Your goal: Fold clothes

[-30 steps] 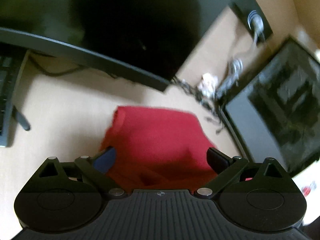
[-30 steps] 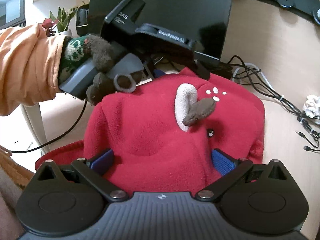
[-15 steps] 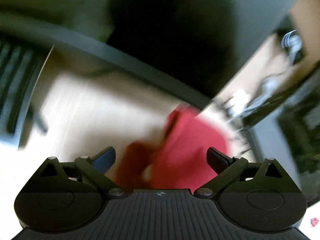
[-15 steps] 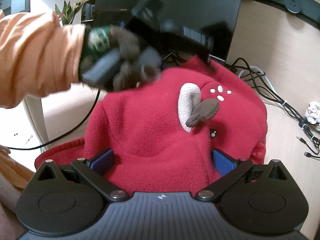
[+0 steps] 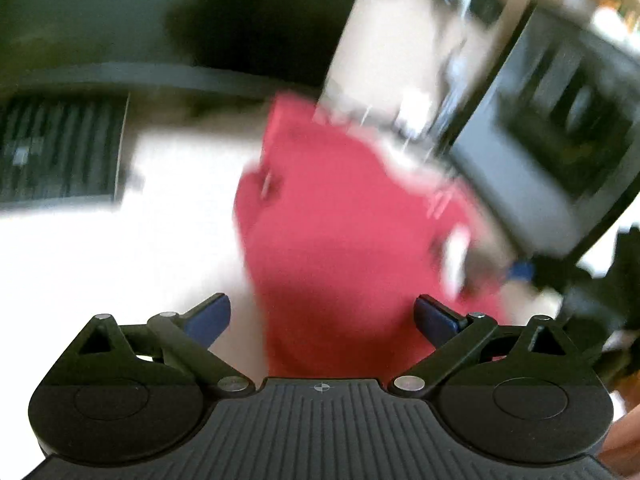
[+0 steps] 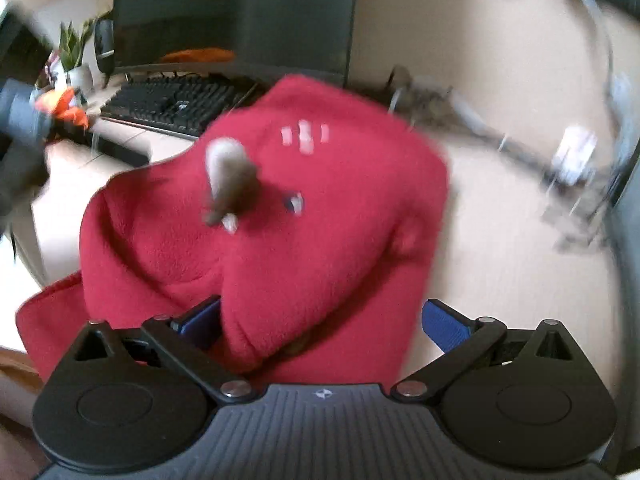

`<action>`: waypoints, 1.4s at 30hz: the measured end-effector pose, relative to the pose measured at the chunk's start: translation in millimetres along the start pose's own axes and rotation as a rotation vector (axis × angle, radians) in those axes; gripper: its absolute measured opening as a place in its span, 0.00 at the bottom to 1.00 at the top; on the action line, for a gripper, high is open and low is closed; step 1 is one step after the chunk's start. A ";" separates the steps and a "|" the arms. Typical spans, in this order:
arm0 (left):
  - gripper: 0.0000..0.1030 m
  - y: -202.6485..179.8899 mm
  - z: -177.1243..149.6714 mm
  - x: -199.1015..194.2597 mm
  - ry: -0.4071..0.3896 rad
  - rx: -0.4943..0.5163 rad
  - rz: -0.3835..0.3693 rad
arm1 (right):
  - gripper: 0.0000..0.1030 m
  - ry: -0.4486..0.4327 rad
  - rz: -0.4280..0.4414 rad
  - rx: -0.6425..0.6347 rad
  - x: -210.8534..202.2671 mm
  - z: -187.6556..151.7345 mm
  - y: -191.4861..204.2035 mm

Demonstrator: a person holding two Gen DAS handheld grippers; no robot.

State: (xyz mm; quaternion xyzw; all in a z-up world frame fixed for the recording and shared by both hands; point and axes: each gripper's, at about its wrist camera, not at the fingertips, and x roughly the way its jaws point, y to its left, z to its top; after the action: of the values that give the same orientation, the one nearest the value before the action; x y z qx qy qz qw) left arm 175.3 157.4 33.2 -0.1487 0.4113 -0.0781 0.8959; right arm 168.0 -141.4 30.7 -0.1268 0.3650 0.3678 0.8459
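— Where was the red fleece garment [image 6: 280, 216] when you looked?

— Bunched in a heap on the pale desk [image 6: 500, 240], with its white-and-brown stitched patch [image 6: 230, 184] facing up. A flatter red edge trailed out of the heap toward the desk's near left corner.

— And the right gripper [image 6: 320, 320]?

— Right at the heap's near side, spread wide. The cloth bulged up between its blue fingers [image 6: 442, 324]; the left one was pressed into a fold, the right one sat just clear of the fleece over bare desk. It clamped nothing.

— The left gripper [image 5: 322, 316]?

— Also wide apart. In its blurred view the garment [image 5: 344, 232] lay between the blue pads [image 5: 210, 316], but I couldn't tell whether either touched the fabric.

— What surrounded the fleece?

— Behind it, a black keyboard [image 6: 176, 100] and a dark monitor [image 6: 232, 12]. Off to the fleece's right, a tangle of cables [image 6: 520, 148] ran across the desk. Far left of it, past the keyboard, stood a small potted plant [image 6: 74, 56].
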 end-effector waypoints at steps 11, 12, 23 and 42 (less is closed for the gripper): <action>1.00 12.8 7.1 39.7 0.007 -0.336 -0.112 | 1.00 0.020 0.191 0.411 24.4 38.9 -83.3; 1.00 13.1 6.9 42.4 0.012 -0.349 -0.110 | 1.00 0.049 0.193 0.424 37.7 36.3 -84.7; 1.00 -3.9 9.2 27.1 0.017 -0.311 -0.062 | 1.00 0.075 0.296 0.502 45.1 28.2 -99.2; 1.00 89.0 -40.6 -47.2 -0.128 -0.556 0.040 | 1.00 0.126 0.494 0.362 136.0 106.0 13.9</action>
State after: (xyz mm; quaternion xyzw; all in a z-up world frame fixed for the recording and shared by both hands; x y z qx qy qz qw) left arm 115.4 245.5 12.4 -0.3851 0.3622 0.0648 0.8463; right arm 276.6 -8.5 9.1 0.0959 0.4960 0.4826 0.7154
